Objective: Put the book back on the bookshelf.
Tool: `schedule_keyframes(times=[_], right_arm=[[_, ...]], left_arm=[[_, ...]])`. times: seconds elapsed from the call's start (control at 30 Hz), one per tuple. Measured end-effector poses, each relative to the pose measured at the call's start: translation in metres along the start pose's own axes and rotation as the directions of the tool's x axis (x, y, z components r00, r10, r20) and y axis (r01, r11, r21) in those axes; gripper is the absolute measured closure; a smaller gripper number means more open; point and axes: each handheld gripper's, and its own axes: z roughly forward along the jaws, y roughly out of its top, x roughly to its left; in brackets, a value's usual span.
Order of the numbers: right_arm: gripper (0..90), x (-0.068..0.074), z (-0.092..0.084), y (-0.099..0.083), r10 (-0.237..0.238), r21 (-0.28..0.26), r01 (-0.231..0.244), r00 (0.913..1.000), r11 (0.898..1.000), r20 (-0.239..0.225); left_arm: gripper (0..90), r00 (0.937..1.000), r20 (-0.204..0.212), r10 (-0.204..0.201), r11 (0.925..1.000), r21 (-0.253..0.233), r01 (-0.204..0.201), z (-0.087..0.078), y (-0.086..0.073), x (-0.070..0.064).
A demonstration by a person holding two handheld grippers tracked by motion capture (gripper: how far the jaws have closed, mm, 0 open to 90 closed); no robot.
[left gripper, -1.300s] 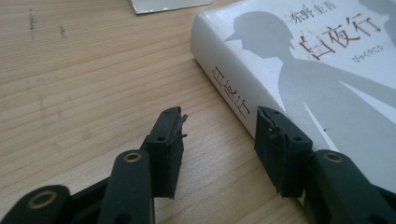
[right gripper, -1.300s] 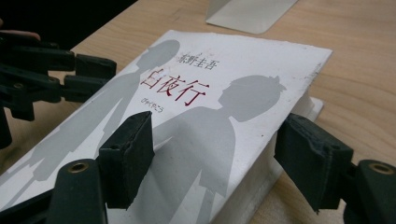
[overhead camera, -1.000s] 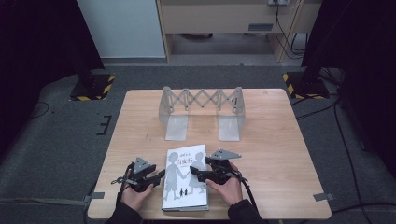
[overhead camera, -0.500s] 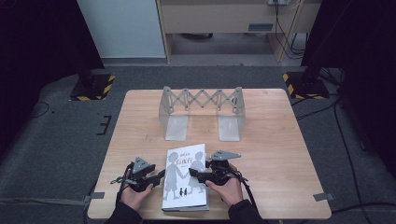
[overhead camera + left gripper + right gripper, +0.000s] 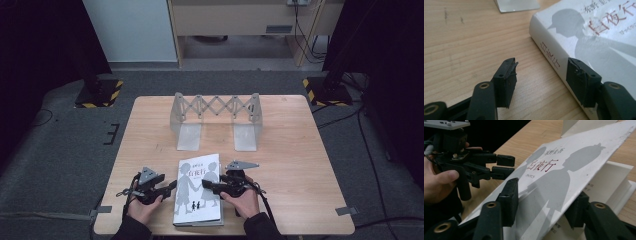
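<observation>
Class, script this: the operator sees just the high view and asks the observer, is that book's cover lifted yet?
Observer: Yes, the right gripper view shows the cover raised off the pages.
Operator: Is the right gripper clamped on it?
Observer: No; the right gripper has just been closing, but its jaws straddle it loosely.
Operator: And the left?
Observer: The left gripper, jaws just opening, holds nothing; one jaw is beside the spine.

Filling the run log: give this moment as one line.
left gripper: open, beside book spine | right gripper: jaws just closing around lifted cover | rack: untouched
</observation>
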Motion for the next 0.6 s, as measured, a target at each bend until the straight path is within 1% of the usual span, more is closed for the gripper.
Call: schedule_keyframes(times=[0.07,0.13,0.17,0.2,0.27,0.33,0.4,0.5,0.6], right_arm=[[57.5,0.0007,-0.0002,0.0012,0.009,-0.005,-0.009,1.0000,1.000,-0.002],[59.9,0.0010,-0.0005,0.0025,0.016,-0.010,-0.016,0.9998,1.000,-0.008],[61.2,0.0011,-0.0007,0.0032,0.025,-0.012,-0.025,0.9996,1.000,-0.012],[62.6,0.0011,-0.0009,0.0040,0.035,-0.014,-0.035,0.9993,0.999,-0.016],[64.9,0.0011,-0.0009,0.0058,0.050,-0.012,-0.051,0.9984,0.999,-0.024],[66.6,0.0009,-0.0009,0.0070,0.082,-0.006,-0.082,0.9961,0.997,-0.031],[67.7,0.0006,-0.0010,0.0075,0.102,-0.004,-0.103,0.9941,0.995,-0.036],[69.0,0.0001,-0.0012,0.0078,0.122,-0.005,-0.122,0.9917,0.992,-0.041],[70.2,0.0002,-0.0014,0.0083,0.144,-0.003,-0.144,0.9886,0.990,-0.042]], left_arm=[[36.7,0.9998,0.011,-0.016,0.9987,-0.049,0.017,-0.0035,0.0015,-0.0001],[35.4,0.9988,0.040,-0.027,0.9952,-0.093,0.031,-0.0067,0.0035,-0.0010],[34.2,0.9982,0.056,-0.023,0.9937,-0.108,0.029,-0.0076,0.0042,-0.0015],[33.0,0.9980,0.061,-0.016,0.9931,-0.115,0.023,-0.0082,0.0047,-0.0025],[32.0,0.9978,0.066,-0.007,0.9941,-0.108,0.014,-0.0073,0.0050,-0.0046],[30.4,0.9974,0.072,0.000,0.9957,-0.092,0.007,-0.0051,0.0042,-0.0061],[29.3,0.9971,0.077,0.006,0.9967,-0.082,0.001,-0.0036,0.0036,-0.0069],[26.8,0.9960,0.090,0.002,0.9977,-0.068,0.004,-0.0020,0.0029,-0.0074],[26.1,0.9958,0.091,0.003,0.9981,-0.062,0.002,-0.0009,0.0020,-0.0076]])
